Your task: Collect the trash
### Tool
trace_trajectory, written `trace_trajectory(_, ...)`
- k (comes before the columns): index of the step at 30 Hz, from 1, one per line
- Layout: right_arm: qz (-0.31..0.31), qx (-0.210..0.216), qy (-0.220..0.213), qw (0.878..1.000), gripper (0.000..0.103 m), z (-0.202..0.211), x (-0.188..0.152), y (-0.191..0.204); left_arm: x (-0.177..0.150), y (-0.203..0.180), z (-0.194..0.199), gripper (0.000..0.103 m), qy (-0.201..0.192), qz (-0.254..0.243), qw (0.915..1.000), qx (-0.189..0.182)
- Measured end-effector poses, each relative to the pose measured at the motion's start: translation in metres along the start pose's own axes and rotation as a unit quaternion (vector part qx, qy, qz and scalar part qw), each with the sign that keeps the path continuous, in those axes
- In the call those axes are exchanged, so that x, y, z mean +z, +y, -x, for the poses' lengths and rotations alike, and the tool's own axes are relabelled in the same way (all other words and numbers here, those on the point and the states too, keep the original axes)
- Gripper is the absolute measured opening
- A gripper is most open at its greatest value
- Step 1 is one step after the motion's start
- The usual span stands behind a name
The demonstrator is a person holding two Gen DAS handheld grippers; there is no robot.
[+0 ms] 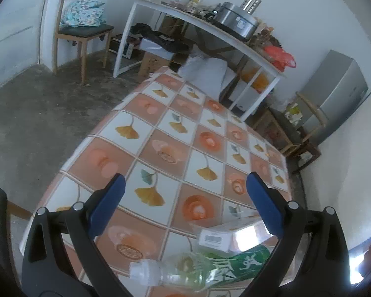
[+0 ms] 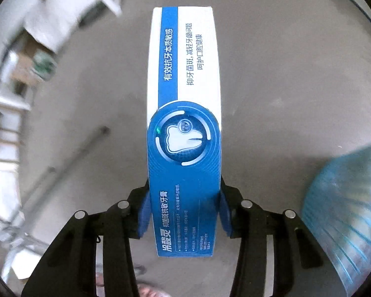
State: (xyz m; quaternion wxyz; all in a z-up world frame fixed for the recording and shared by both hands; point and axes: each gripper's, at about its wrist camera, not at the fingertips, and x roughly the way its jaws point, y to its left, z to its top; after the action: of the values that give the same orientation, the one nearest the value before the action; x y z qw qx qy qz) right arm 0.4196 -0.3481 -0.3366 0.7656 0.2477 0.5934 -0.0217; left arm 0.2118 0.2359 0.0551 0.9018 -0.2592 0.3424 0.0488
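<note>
Right wrist view: your right gripper (image 2: 184, 208) clamps a toothpaste box (image 2: 184, 128) by its lower end, mid-frame above bare floor.

Keep the squeeze even and the long box upright as you carry it toward the blurred blue bin (image 2: 346, 217) at lower right. On the patterned table (image 1: 160, 133), your left gripper (image 1: 185, 203), jaws apart and empty, hovers over a plastic bottle (image 1: 197, 267) at bottom centre.

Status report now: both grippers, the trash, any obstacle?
Right gripper shut on toothpaste box, above floor. Left gripper open, over plastic bottle on table. Nothing in the way.
</note>
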Motion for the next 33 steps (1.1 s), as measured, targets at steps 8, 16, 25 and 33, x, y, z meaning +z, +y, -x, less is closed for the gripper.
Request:
trace_trajectory(8,-0.082,0.013,-0.114,0.99,0.044,0.205,-0.073,-0.08,-0.018,0.004,-0.005,0.094,0.012,0.033,0.9982,-0.05)
trace_trajectory(16,-0.214,0.025,0.084,0.973,0.045,0.144,-0.094,-0.168,-0.034,0.011,-0.002,0.094,0.019,0.053,0.9951,-0.081)
trace_trajectory(25,-0.201,-0.061,0.053,0.976,0.068,0.149,-0.077,-0.18,-0.04,0.026,0.032,0.094,-0.006,0.062,0.9944,-0.085)
trace_trajectory(33,-0.14,-0.071,-0.059,0.986,0.068,0.256,-0.109,-0.143,-0.049,0.032,0.053,0.094,-0.028,0.034,0.9971,-0.063)
